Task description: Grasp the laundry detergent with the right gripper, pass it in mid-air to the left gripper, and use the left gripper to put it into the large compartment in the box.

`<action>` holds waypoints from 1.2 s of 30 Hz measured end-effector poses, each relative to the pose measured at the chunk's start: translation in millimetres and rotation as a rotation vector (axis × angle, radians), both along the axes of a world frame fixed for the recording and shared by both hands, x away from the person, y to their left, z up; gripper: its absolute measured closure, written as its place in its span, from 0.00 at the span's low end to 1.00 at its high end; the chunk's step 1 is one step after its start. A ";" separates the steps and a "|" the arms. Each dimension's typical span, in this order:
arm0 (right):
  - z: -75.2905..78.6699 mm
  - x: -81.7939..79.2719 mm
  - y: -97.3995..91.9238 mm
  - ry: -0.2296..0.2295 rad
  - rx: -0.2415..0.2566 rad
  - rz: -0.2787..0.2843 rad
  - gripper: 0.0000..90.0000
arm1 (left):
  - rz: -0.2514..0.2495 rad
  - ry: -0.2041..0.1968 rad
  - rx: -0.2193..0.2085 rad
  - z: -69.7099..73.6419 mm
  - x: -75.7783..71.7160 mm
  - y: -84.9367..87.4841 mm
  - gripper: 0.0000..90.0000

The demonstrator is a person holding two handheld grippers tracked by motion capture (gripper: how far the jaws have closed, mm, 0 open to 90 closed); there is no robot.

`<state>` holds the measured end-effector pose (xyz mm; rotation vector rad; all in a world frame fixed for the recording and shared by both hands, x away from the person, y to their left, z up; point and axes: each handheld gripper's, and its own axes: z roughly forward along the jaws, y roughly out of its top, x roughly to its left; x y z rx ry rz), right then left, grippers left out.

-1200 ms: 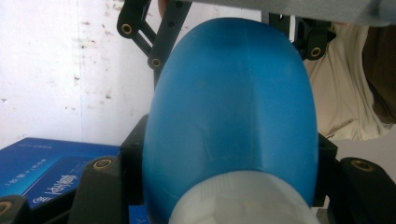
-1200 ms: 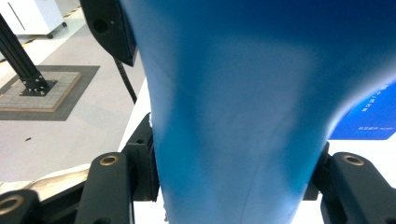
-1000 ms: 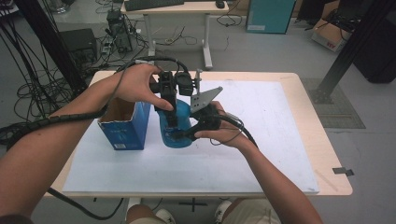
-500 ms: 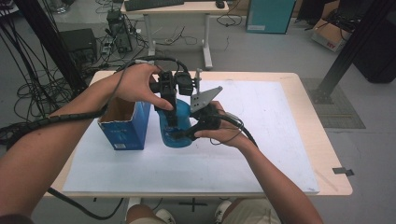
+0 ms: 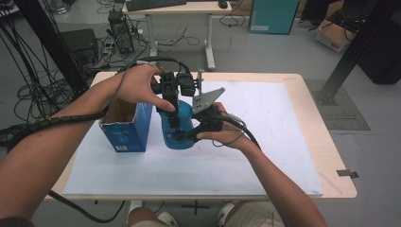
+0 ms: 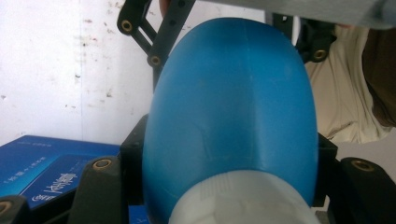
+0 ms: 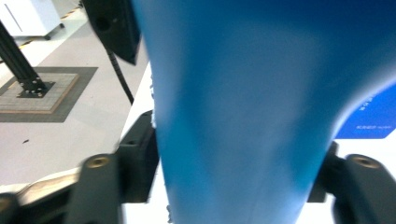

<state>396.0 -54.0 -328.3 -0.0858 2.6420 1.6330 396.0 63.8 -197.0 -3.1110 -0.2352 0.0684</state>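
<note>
A blue plastic bottle (image 5: pixel 183 124) stands on the white sheet (image 5: pixel 265 142) in the middle of the table. My left gripper (image 5: pixel 173 112) comes down from above and is shut on the bottle's (image 6: pixel 233 93) upper part, just under the white cap (image 6: pixel 243 200). My right gripper (image 5: pixel 182 137) reaches in level from the right around the lower body. Its jaws have just been opening. The bottle (image 7: pixel 243 93) is still between them, and both pads (image 7: pixel 140 158) appear to lie against its sides. The picture there is blurred.
An open blue carton (image 5: pixel 125 130) stands just left of the bottle, close to the left hand. The wooden table's edge (image 5: pixel 302 78) frames the sheet. Behind the table are a desk, cables and a dark post.
</note>
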 end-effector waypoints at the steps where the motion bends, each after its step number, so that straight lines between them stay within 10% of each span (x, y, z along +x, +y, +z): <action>1: -0.7 0.4 0.1 -0.008 -0.001 -0.013 0.31 | 0.000 -0.003 0.002 -0.4 1.1 0.9 0.42; 20: -3.5 -1.8 -49.1 0.086 -0.214 -0.219 0.07 | 0.200 -0.097 -0.002 27.0 18.3 17.0 0.42; 25: 2.1 -2.8 -73.8 0.161 -0.242 -0.281 0.07 | 0.335 -0.119 -0.032 42.3 26.1 25.9 0.42; 32: 8.6 -2.2 -112.4 0.163 -0.311 -0.355 0.08 | 0.477 -0.166 -0.035 66.1 35.8 41.6 0.42; 36: 12.6 -4.9 -131.5 0.158 -0.338 -0.394 0.08 | 0.641 -0.191 -0.029 88.6 43.5 62.3 0.42</action>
